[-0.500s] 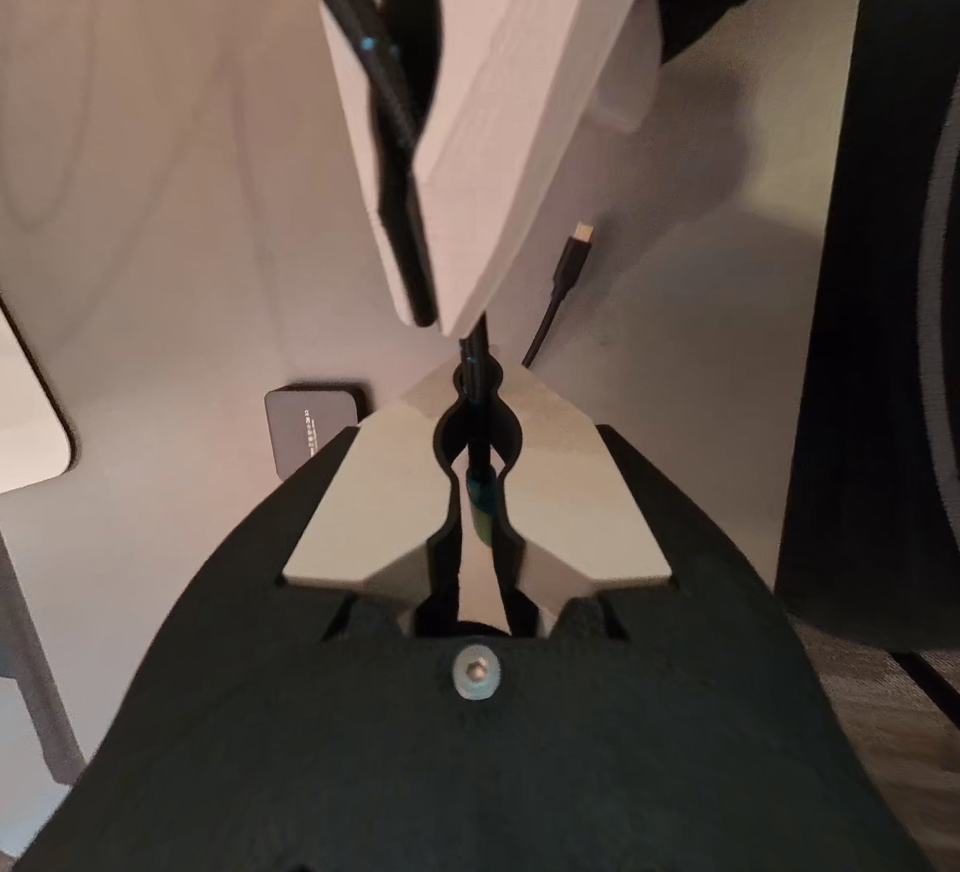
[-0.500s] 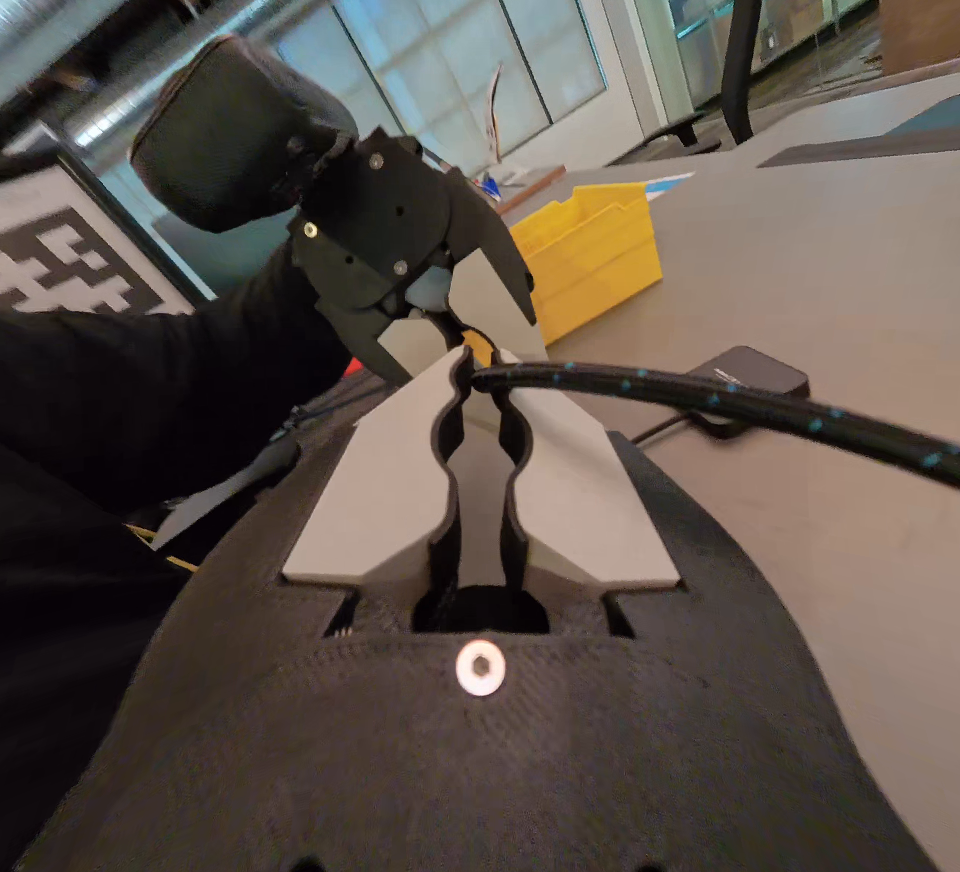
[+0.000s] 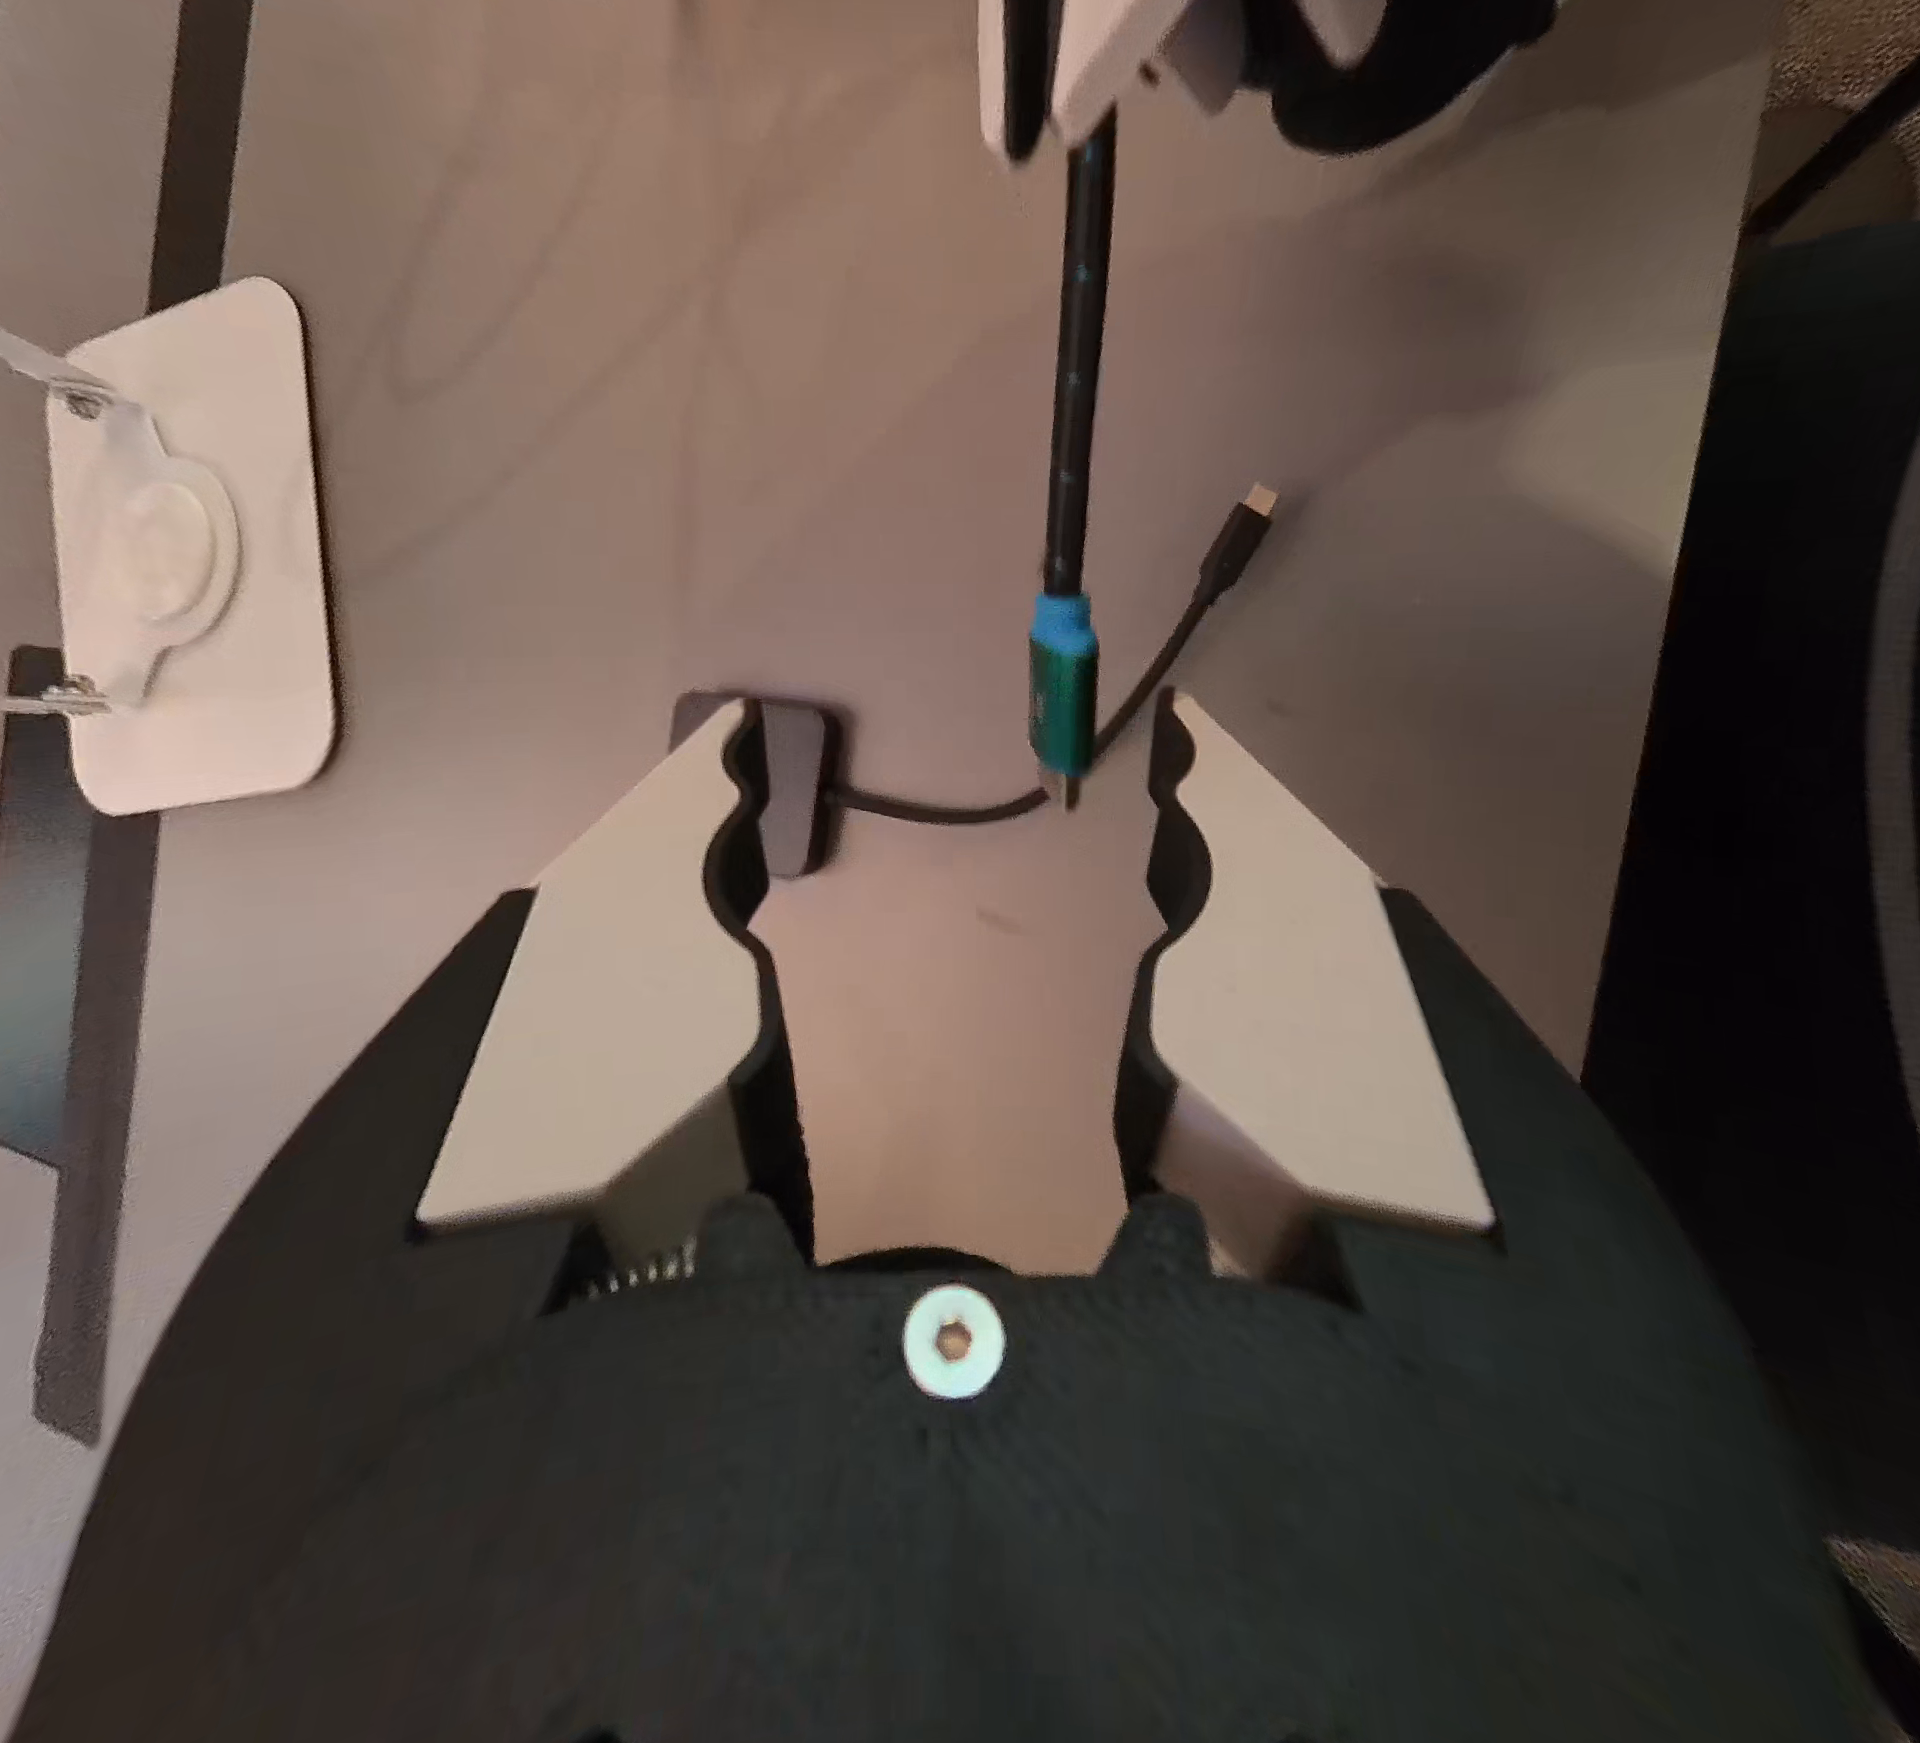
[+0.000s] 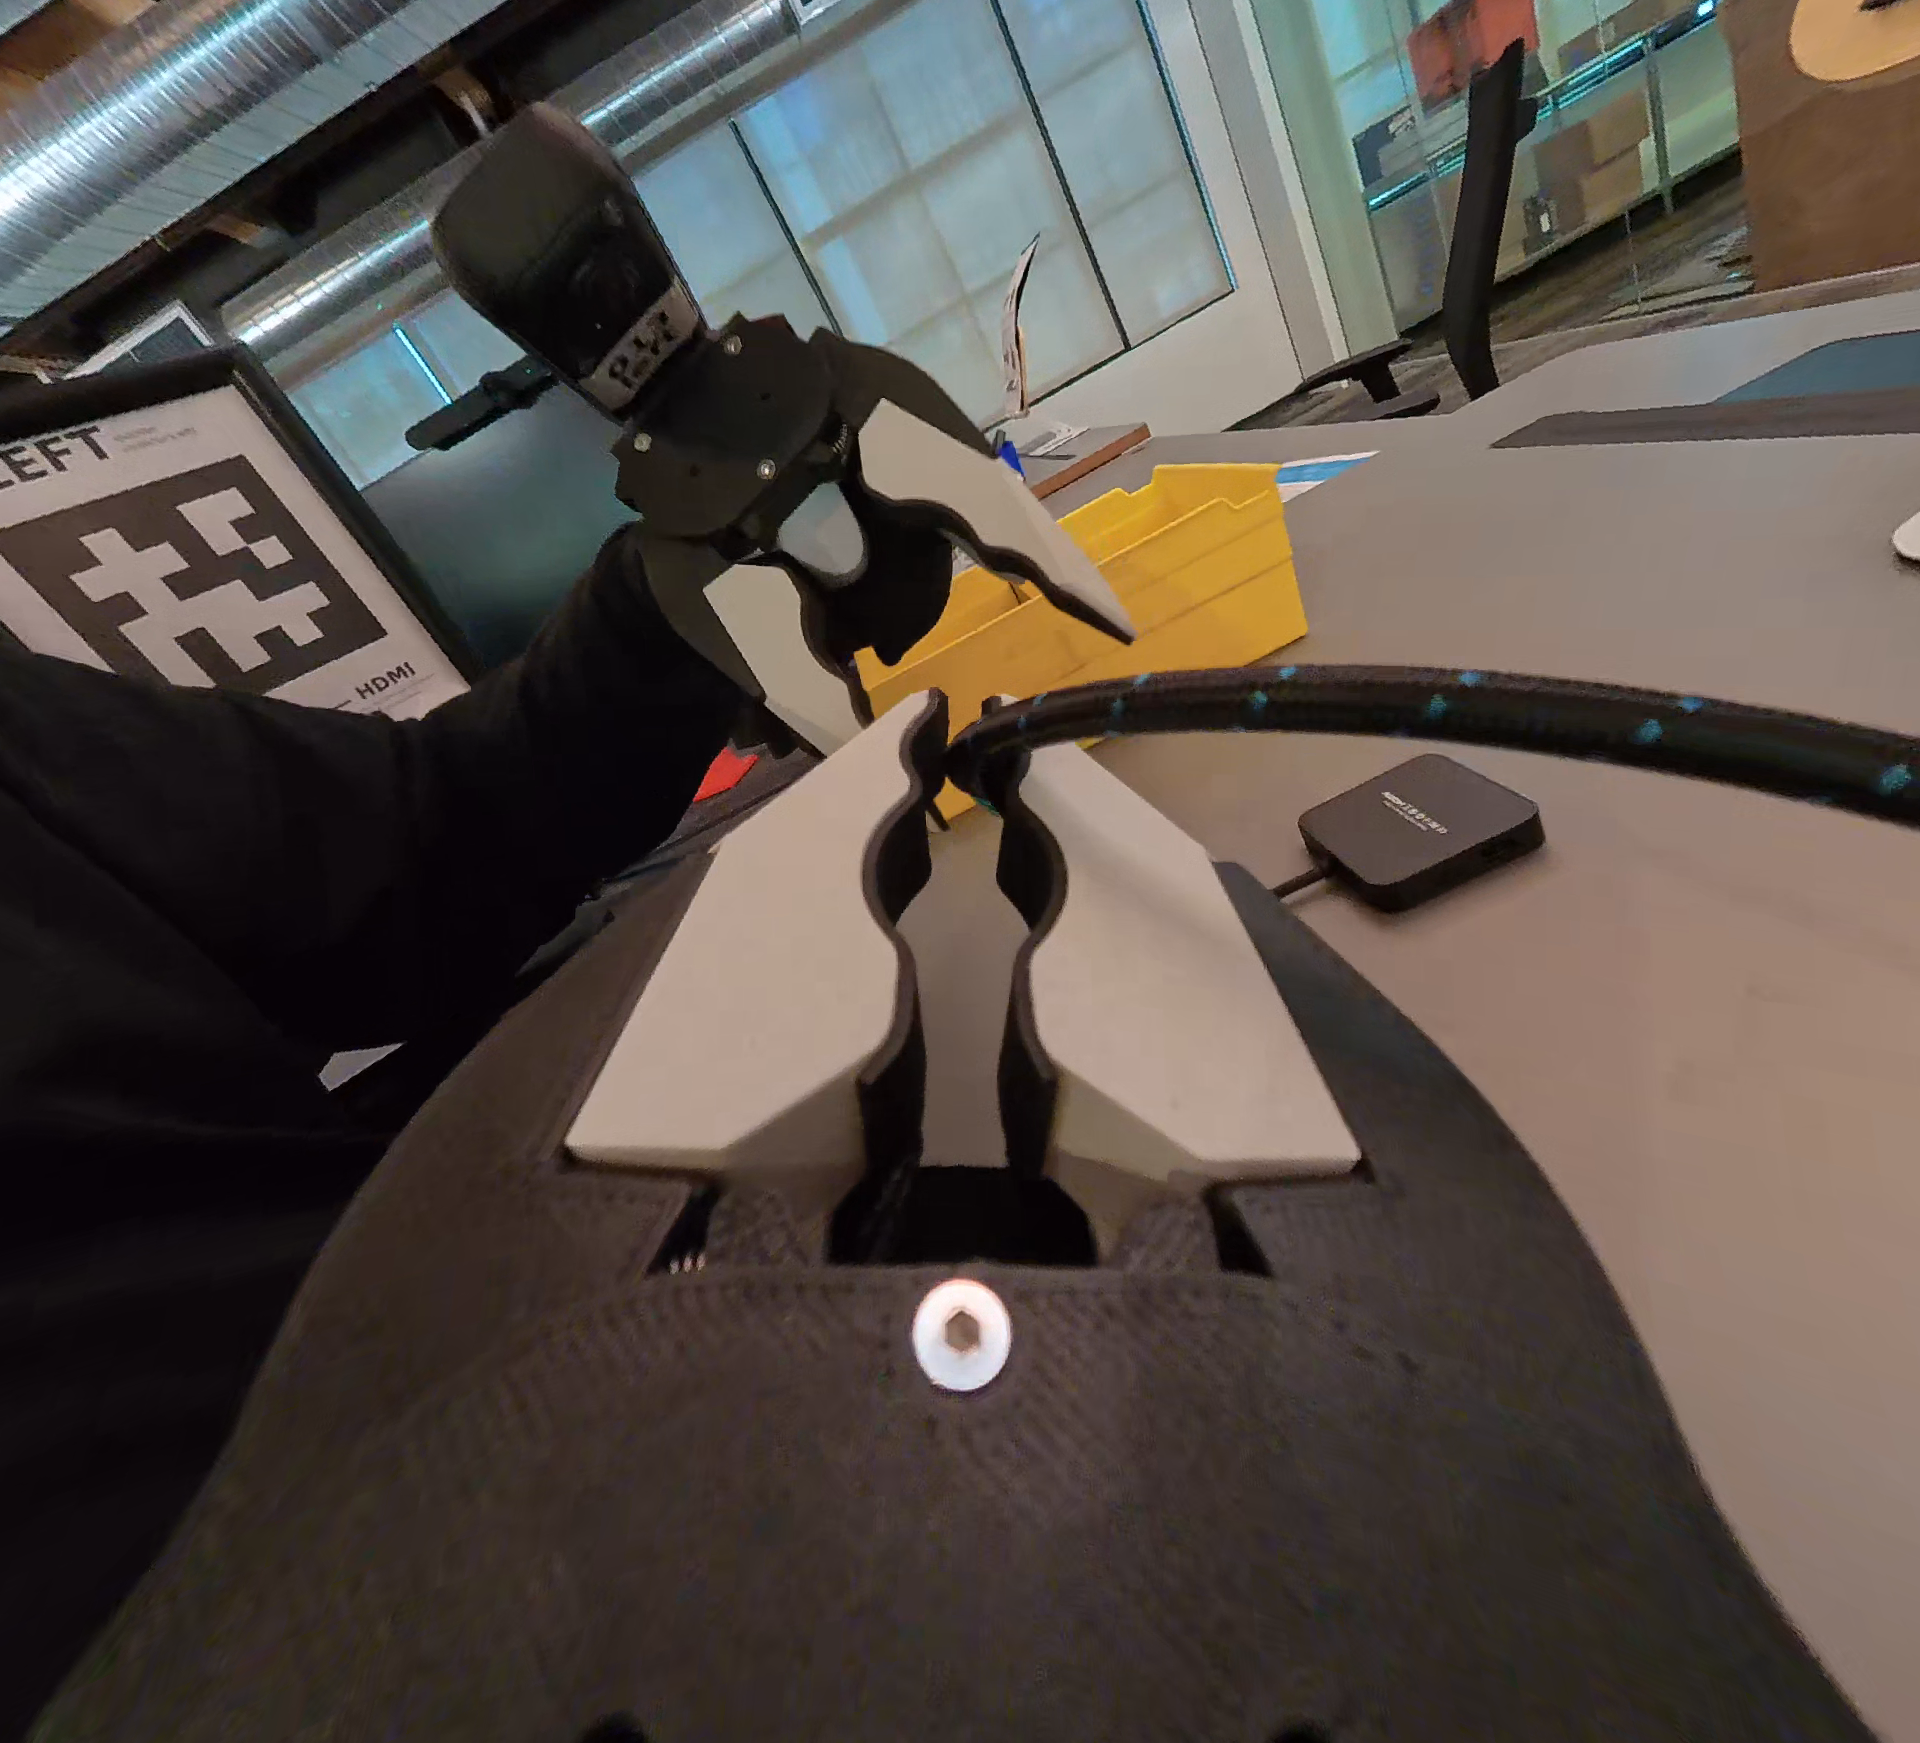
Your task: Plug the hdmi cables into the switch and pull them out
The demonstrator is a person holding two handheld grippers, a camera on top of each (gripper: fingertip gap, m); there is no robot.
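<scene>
We have the right gripper (image 4: 961, 737) pinching the braided HDMI cable (image 4: 1455, 706) at its fingertips, the cable running off to the right edge of the right wrist view. In the left wrist view the same cable (image 3: 1075, 363) hangs down from those closed fingers at top centre, ending in the blue-green plug (image 3: 1062, 696), whose tip sits at or just above the table; we cannot tell if it touches. Our left gripper (image 3: 951, 758) is spread wide and holds nothing, its fingers bracketing the lower centre of the frame.

The switch (image 4: 1421, 829), a small flat black box, lies on the table at right of centre in the right view; in the left view it is half hidden behind the left finger, centre-left (image 3: 795, 789). Its thin lead curls past the plug to a small loose connector (image 3: 1236, 540).

Risks as we judge them: the hold is on the cable, not the plug, so the plug can swing or twist and miss the port. The switch looks light and unanchored; pushing in may slide it unless the free gripper steadies it. The thin lead could snag the plug.

Surface: a smooth pale-grey table (image 4: 1558, 1122). A white stand base (image 3: 197, 550) sits at left. Room: open office, yellow bins (image 4: 1174, 571), large windows, exposed ducting, a printed marker board (image 4: 197, 571) at left.
</scene>
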